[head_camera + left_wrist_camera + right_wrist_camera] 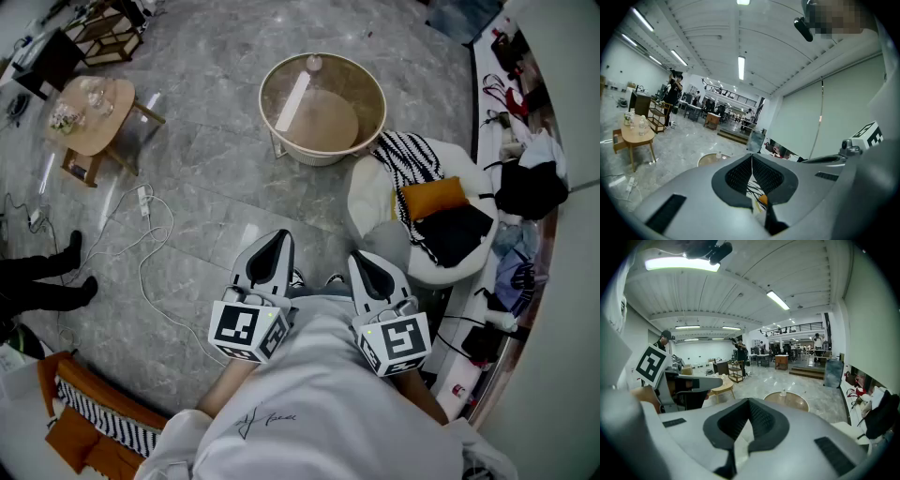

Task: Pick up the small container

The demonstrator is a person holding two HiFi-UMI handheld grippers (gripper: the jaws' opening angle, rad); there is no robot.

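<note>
- On the grey marble floor ahead of you stands a round low table with a cream rim and a tan glassy top [328, 127].
- The small clear container [313, 64] stands upright at the far edge of that top, alone, well apart from both grippers. What is inside it is too small to make out.
- To the right of the table, a white rounded chair [373, 202] holds a black-and-white striped cloth [410, 155], an orange cushion [433, 197] and a black garment [455, 232], piled together.
- Far to the left, a small round wooden table [105, 127] carries a few clear bottles or glasses [94, 94]; I cannot tell them apart.
- You hold the left gripper [279, 239] close against your white shirt, with its marker cube [246, 328] at your chest. It points forward and slightly down toward the round table.
- Left gripper view: the pads are clenched tip to tip with nothing between them. Only the striped cloth and the orange cushion show through the slit lower down.
- You hold the right gripper [364, 261] just beside the left one, roughly parallel to it and tipped a little more downward. Its marker cube [398, 342] is also near your torso.
- Right gripper view: the jaws are clenched and empty, and the round table with the container lies beyond their tips.
</note>
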